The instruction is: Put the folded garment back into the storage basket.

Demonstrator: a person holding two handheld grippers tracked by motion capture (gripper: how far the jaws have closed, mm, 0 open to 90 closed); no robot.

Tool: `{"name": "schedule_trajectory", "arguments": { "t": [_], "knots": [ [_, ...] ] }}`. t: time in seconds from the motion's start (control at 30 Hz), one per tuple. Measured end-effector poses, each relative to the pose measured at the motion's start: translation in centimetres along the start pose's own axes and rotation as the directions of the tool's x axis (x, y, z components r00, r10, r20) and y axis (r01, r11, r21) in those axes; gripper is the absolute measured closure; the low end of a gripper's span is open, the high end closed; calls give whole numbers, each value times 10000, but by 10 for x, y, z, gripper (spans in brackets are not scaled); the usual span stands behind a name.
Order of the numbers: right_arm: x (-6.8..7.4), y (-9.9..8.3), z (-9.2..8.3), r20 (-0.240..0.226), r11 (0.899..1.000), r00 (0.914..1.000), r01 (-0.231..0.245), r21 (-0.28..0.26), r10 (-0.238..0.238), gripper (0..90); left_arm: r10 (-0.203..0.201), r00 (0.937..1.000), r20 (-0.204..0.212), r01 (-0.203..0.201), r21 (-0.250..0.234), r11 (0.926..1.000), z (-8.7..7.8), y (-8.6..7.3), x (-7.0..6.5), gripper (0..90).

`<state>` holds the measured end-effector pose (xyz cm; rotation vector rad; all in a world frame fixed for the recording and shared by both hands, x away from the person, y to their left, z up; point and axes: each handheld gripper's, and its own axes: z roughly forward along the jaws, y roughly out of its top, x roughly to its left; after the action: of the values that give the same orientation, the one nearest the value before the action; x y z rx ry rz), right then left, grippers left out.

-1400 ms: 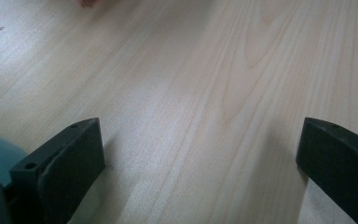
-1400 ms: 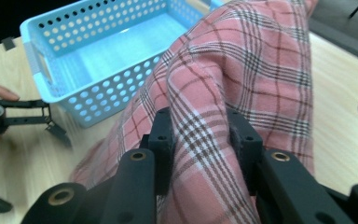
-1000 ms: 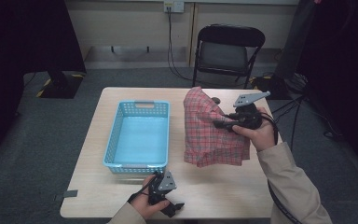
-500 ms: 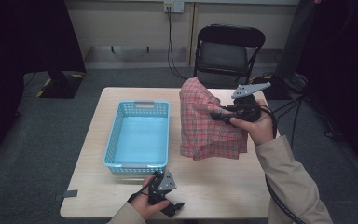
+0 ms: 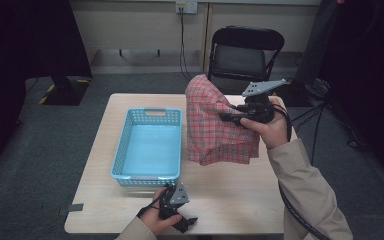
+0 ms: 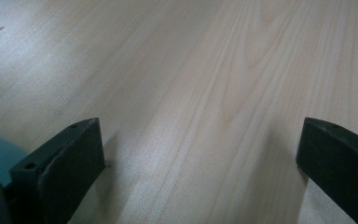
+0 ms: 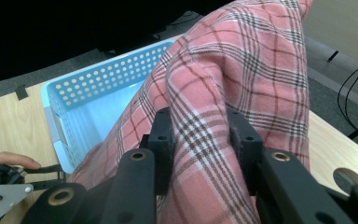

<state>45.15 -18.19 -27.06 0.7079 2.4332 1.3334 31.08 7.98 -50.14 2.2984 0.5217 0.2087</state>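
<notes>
A pink plaid cloth [image 5: 219, 122] hangs in a bunched fold above the right half of the table, its lower edge near the tabletop. My right gripper [image 5: 228, 118] is shut on a fold of that cloth [image 7: 205, 126], and the jaws pinch it from both sides. To the left of the cloth sits a light blue perforated basket [image 5: 130, 145] with nothing in it, also seen beyond the cloth as the basket [image 7: 88, 93]. At the table's front edge my left gripper [image 5: 186, 223] rests low, its jaws wide apart over bare wood [image 6: 200, 154].
The wooden table [image 5: 240, 200] has bare room along its front and right side. A black folding chair [image 5: 245, 55] stands behind the table. Cables trail over the grey floor at the right, and a dark curtain hangs at the left.
My right gripper has risen and shifted a little left with the cloth, so the cloth hangs higher and taller. The left gripper has stayed put.
</notes>
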Motion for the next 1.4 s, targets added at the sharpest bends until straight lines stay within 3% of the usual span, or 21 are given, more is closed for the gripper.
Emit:
{"name": "schedule_trajectory", "arguments": {
  "t": [0.87, 1.4],
  "knots": [
    [14, 31, 19, -286, 9991, 9994, 157, -403, -168, 677, 12, 10000, 7, -12, 28, 10000, 0, 0, 0, 0],
    [22, 46, 31, -279, 9988, 9991, 310, -376, -320, 677, 9, 10000, 13, -9, 20, 10000, 0, 0, 0, 0]
  ]
}}
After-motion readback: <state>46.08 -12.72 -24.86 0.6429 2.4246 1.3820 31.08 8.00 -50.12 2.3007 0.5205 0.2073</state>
